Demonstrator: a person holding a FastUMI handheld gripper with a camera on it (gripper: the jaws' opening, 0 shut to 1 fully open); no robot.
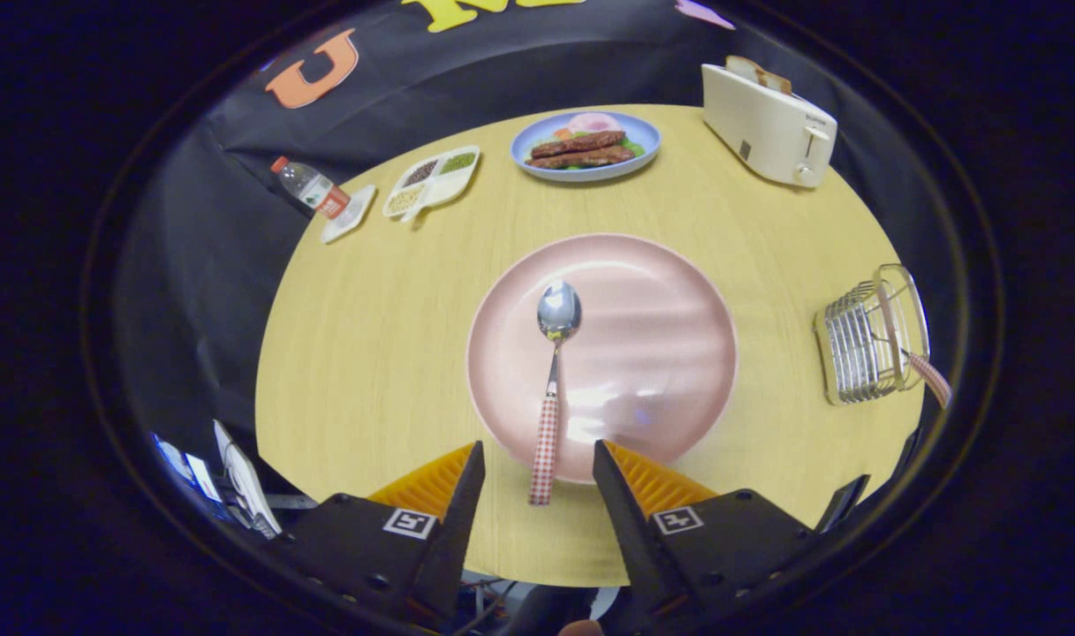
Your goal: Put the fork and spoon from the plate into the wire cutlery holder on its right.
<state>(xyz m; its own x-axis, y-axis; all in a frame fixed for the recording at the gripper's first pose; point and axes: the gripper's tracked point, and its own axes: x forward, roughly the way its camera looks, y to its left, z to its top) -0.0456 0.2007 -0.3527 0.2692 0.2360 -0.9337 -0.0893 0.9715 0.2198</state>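
A pink plate lies in the middle of the round wooden table. A spoon with a red-checked handle lies on the plate, bowl pointing away, handle end hanging over the plate's near rim. My gripper is open; the handle end sits between the fingertips without either touching it. To the right of the plate stands the wire cutlery holder. A checked handle, likely the fork's, sticks out of the holder toward the table's edge.
Beyond the plate sit a blue plate of sausages, a cream toaster with bread in it, a divided white dish of grains and a small water bottle on a coaster. The table edge runs close behind the holder.
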